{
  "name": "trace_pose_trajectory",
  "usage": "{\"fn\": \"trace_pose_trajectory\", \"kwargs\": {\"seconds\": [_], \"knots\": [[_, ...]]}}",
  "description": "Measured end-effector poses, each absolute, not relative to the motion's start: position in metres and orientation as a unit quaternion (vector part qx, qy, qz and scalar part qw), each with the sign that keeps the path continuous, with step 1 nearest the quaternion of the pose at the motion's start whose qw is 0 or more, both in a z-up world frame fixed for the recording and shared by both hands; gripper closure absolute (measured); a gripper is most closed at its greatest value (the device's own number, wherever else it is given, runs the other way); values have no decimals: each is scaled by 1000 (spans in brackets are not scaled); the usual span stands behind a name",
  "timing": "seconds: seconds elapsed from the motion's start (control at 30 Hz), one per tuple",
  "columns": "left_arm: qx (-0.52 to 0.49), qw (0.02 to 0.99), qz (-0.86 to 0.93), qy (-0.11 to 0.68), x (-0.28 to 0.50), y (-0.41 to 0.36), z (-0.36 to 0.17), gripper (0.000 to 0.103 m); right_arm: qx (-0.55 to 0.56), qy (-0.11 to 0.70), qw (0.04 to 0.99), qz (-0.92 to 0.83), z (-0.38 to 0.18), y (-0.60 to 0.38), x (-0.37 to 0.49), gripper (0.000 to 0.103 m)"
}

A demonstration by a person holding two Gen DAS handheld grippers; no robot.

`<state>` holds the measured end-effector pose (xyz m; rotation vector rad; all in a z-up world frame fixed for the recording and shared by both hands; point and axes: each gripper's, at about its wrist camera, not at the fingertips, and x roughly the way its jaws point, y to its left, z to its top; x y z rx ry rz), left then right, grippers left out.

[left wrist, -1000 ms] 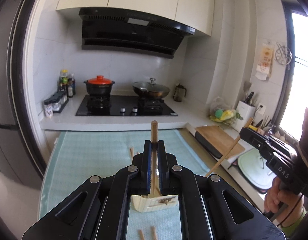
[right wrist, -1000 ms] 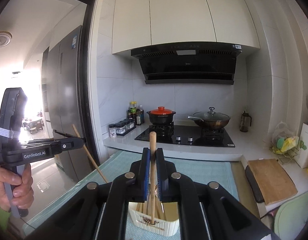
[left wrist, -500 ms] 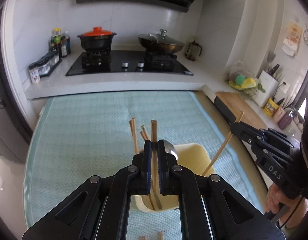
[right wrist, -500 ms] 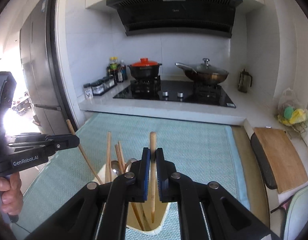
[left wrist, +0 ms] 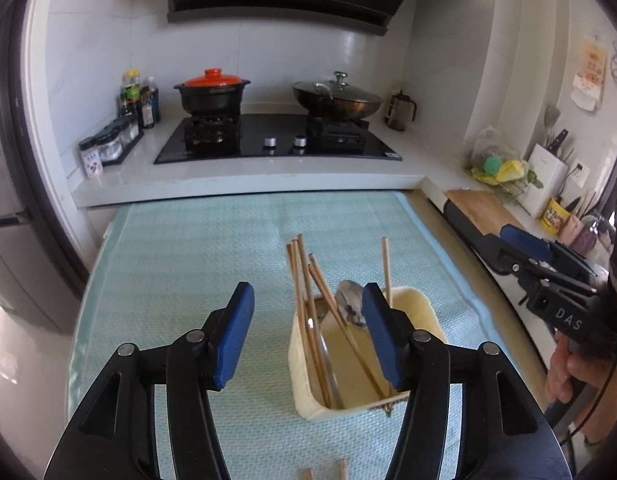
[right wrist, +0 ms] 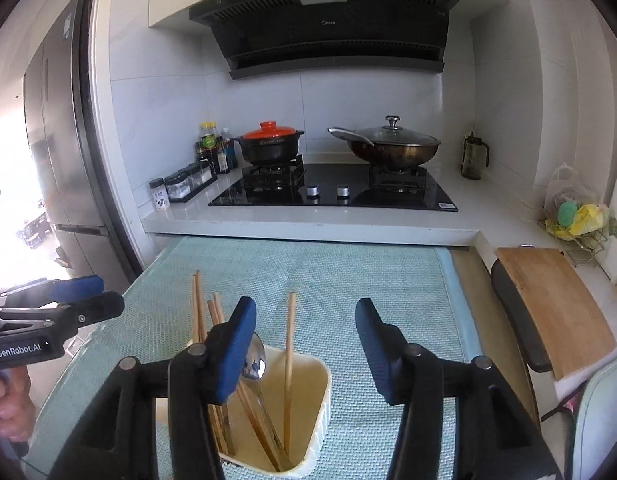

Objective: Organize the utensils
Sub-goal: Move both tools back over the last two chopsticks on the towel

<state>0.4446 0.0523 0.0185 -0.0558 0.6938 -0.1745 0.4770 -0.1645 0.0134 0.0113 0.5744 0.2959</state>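
A cream utensil holder (left wrist: 422, 312) stands on the teal mat (left wrist: 196, 256); it also shows in the right wrist view (right wrist: 320, 392). Several wooden chopsticks (left wrist: 304, 292) and a metal spoon (left wrist: 350, 306) stand in it; the right wrist view shows the chopsticks (right wrist: 289, 360) and the spoon (right wrist: 254, 362) too. My left gripper (left wrist: 308, 316) is open and empty just above and left of the holder. My right gripper (right wrist: 306, 334) is open and empty above the holder. Each gripper shows in the other's view, the right (left wrist: 524, 242) and the left (right wrist: 74, 292).
Two chopstick ends (left wrist: 324, 470) lie on the mat near the front edge. Behind the mat is a counter with a hob (left wrist: 276, 140), an orange-lidded pot (left wrist: 212, 94), a lidded wok (left wrist: 336, 98) and spice jars (left wrist: 108, 144). A cutting board (right wrist: 556, 304) lies to the right.
Both grippers opened and let go of their chopsticks, which now stand in the holder. Both views have drawn back a little, and the holder sits lower and right in the left wrist view.
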Motion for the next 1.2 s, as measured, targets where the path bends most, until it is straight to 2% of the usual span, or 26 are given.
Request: {"fn": "trace_pose_trajectory", "kwargs": {"seconds": [0.2, 0.27, 0.43, 0.63, 0.77, 0.9, 0.93, 0.97, 1.03, 1.2], "knots": [[17, 946, -84, 313, 365, 66, 42, 32, 6, 245, 957, 152, 43, -184, 406, 50], [35, 948, -83, 305, 335, 72, 41, 24, 0, 239, 959, 155, 45, -189, 379, 50], [52, 944, -65, 320, 271, 88, 6, 21, -25, 234, 960, 151, 32, -194, 316, 49], [19, 932, -54, 359, 223, 92, -62, 21, -26, 264, 953, 145, -23, -183, 266, 49], [-11, 923, -26, 385, 216, 91, -107, 21, 7, 333, 928, 166, -85, -161, 254, 49], [-54, 913, -20, 404, 211, 99, -129, 21, 29, 389, 899, 200, -134, -122, 255, 50], [-57, 913, -18, 404, 208, 99, -132, 21, 25, 395, 893, 213, -140, -110, 256, 51], [-55, 913, -14, 403, 207, 99, -133, 21, 19, 400, 888, 226, -146, -98, 258, 62], [-45, 915, -2, 402, 205, 98, -136, 21, 7, 415, 876, 246, -155, -75, 263, 76], [-47, 912, -3, 408, 201, 98, -146, 21, -39, 447, 857, 252, -185, -37, 277, 76]]}}
